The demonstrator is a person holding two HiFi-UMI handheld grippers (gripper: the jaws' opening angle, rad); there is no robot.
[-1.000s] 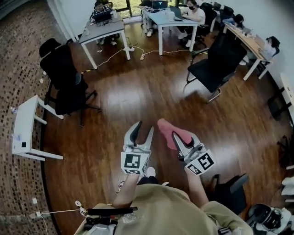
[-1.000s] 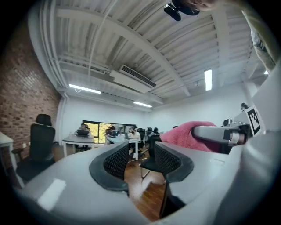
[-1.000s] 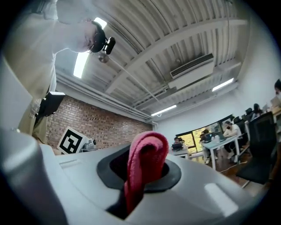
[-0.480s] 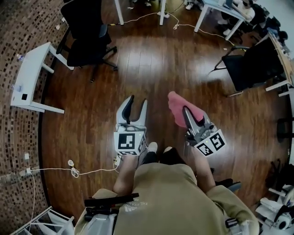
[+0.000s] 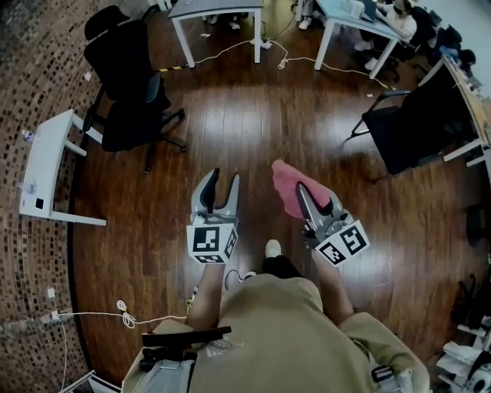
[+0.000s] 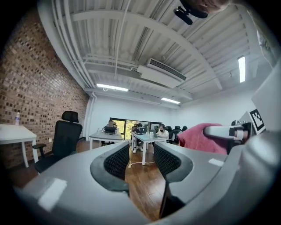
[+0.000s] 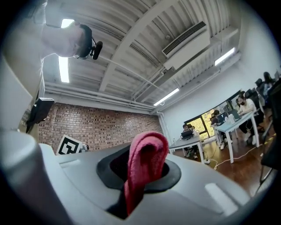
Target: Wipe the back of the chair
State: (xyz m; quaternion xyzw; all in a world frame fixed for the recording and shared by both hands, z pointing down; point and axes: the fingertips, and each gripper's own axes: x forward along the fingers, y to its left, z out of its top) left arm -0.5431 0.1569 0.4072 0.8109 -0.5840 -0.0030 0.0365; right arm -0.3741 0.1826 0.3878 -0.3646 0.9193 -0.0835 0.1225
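My right gripper (image 5: 313,198) is shut on a pink-red cloth (image 5: 290,186), which bulges out past its jaws; in the right gripper view the cloth (image 7: 145,169) is pinched between the two black pads. My left gripper (image 5: 217,186) is open and holds nothing, and floor shows between its ribbed pads (image 6: 117,161). Both are held at waist height over the wooden floor. A black office chair (image 5: 126,84) with a tall back and headrest stands at the upper left, well away from both grippers; the same chair (image 6: 61,141) shows in the left gripper view.
A small white table (image 5: 42,180) stands by the brick wall at left. Another black chair (image 5: 418,127) is at the upper right. Desks (image 5: 219,11) with seated people line the far end, and white cables (image 5: 299,57) trail on the floor. A cable (image 5: 123,311) lies near my feet.
The head view has swung: the black chair and white table sit lower and nearer now. Both grippers stay in front of the body, the right still holding the cloth.
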